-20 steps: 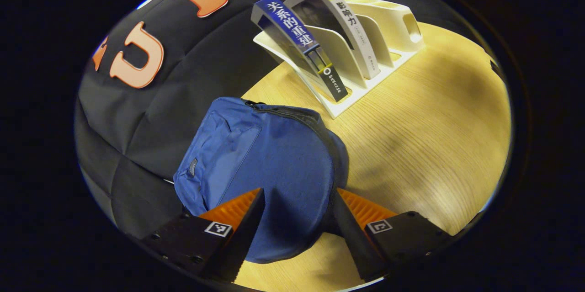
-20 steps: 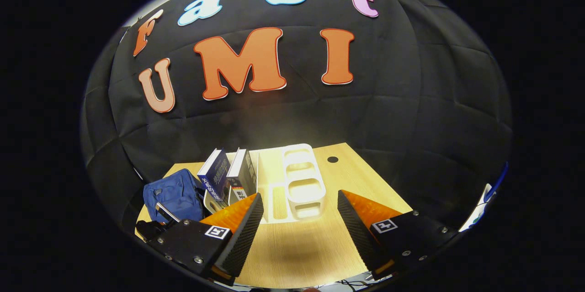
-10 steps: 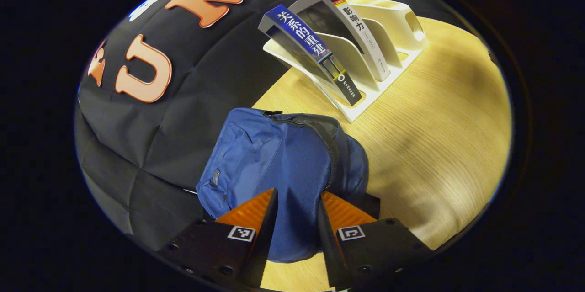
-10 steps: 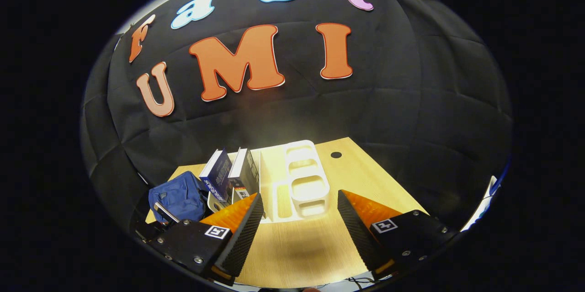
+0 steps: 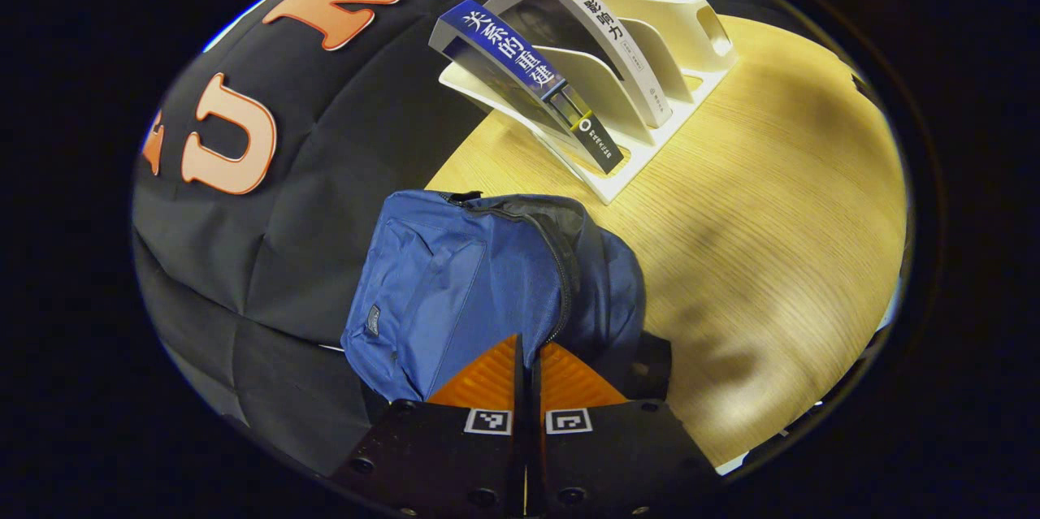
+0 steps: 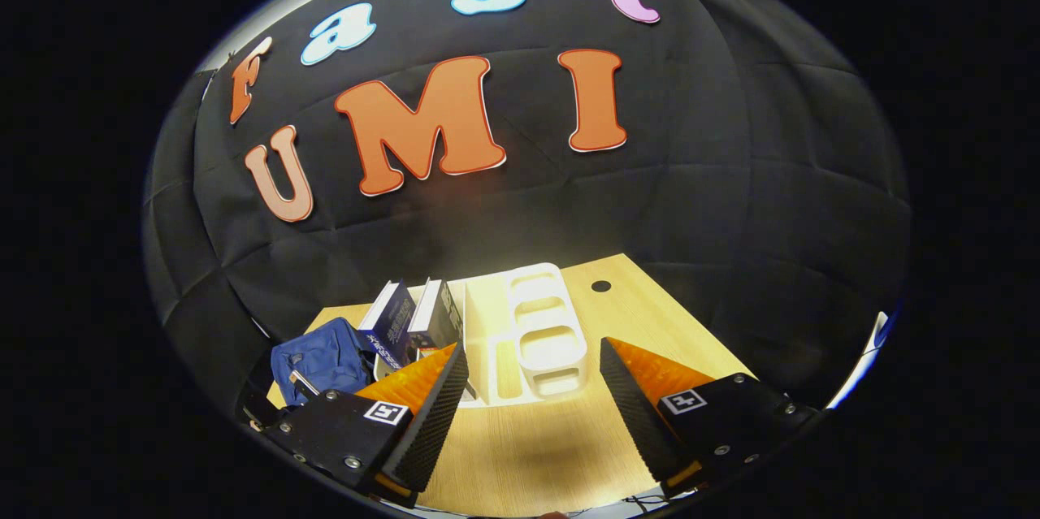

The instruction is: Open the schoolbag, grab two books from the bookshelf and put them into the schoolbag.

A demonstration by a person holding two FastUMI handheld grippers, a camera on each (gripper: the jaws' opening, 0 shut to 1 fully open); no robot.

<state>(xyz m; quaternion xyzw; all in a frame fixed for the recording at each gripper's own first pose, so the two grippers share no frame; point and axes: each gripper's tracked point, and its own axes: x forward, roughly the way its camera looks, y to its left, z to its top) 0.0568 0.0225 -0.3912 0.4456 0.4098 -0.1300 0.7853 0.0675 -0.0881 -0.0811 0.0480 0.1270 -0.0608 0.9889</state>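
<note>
Barely visible: left gripper (image 5: 528, 352) grip on schoolbag (image 5: 455, 283)

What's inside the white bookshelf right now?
Two books, a blue-spined one and a white-spined one, lean in the bookshelf. The dividers hide their lower parts.

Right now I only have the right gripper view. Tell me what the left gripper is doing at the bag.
Observer: The left gripper is shut, its tips at the bag's zipper; whether it pinches the pull, I cannot tell.
Operator: Report the zipper.
Observer: It looks closed along the top of the bag.
Operator: Describe the bag's front.
Observer: A small tag sits on the front pocket.
</note>
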